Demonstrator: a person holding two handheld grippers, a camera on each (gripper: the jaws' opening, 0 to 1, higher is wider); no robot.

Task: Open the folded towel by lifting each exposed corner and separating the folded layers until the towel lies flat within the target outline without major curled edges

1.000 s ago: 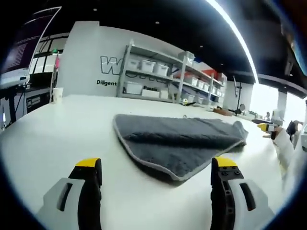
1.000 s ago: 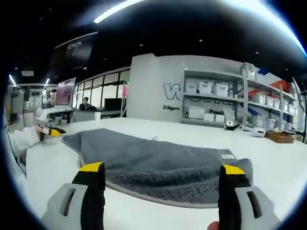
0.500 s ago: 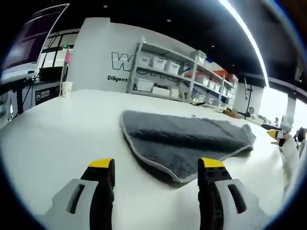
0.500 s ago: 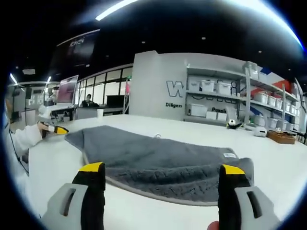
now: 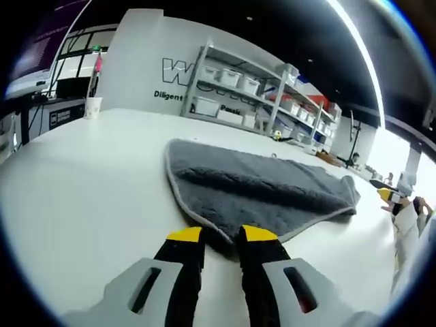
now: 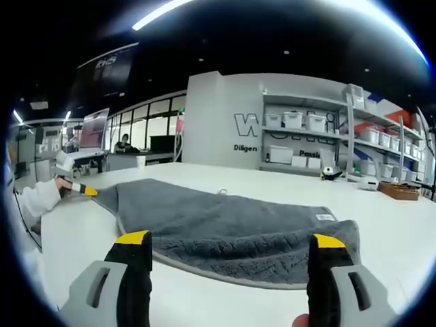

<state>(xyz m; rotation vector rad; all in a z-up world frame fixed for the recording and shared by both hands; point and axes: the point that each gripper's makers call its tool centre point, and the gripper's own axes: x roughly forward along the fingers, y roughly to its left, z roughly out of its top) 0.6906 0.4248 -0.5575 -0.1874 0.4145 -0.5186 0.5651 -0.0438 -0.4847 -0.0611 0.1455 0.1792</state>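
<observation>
Change: since the earlier frame the left gripper (image 5: 221, 235) has drawn its jaws from wide apart to nearly together, right at the near corner of the towel (image 5: 255, 193); the right gripper (image 6: 231, 242) stands as it did, jaws wide.

Towel: grey, with a pale stitched edge, lying folded on the white table (image 5: 82, 184); one layer rests over another, and a ridge runs along its length in the left gripper view. A small white label (image 6: 325, 217) sits on top of the towel near its right-hand end in the right gripper view.

Left gripper: yellow-tipped jaws almost closed with a thin gap between them, at the towel's nearest corner (whether they pinch the cloth or only touch its edge, I cannot tell). It also appears beside the towel's far corner in the right gripper view (image 6: 84, 190), with a white sleeve (image 6: 34, 199) behind it.

Right gripper: released, jaws spread wide, just short of the towel's long front edge and not touching it.

Behind the towel: a paper cup (image 5: 92, 107) on the table's far side, and beyond it metal shelves (image 5: 238, 92) holding white bins against a wall with lettering.
</observation>
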